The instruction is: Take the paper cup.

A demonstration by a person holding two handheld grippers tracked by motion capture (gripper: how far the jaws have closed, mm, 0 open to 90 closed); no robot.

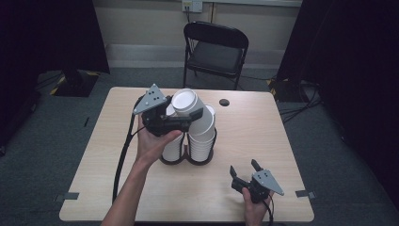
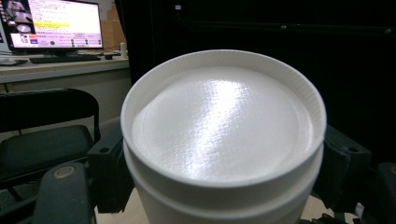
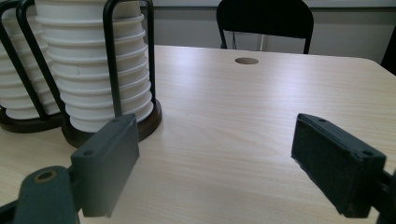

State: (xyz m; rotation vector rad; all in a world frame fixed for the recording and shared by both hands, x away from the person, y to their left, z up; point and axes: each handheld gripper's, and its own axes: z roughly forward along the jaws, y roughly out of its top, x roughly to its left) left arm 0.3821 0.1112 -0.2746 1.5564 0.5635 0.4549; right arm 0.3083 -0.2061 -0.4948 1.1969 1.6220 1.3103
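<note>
Your left gripper (image 1: 184,121) pinches a tilted white cup (image 1: 187,107) above the cup rack (image 1: 203,159).
At five o'clock, your right gripper (image 1: 243,169) rests on the tabletop (image 1: 263,136), jaws spread.

We can't read any text anywhere; the monitor (image 2: 56,23) in the left gripper view shows lines of writing, all too small to read.

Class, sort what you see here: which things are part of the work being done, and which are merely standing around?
In the job:
left gripper, shut on a white paper cup
two stacks of white paper cups
black wire cup rack
light wooden table

Standing around:
right gripper, open and idle
black folding chair
computer monitor
</note>
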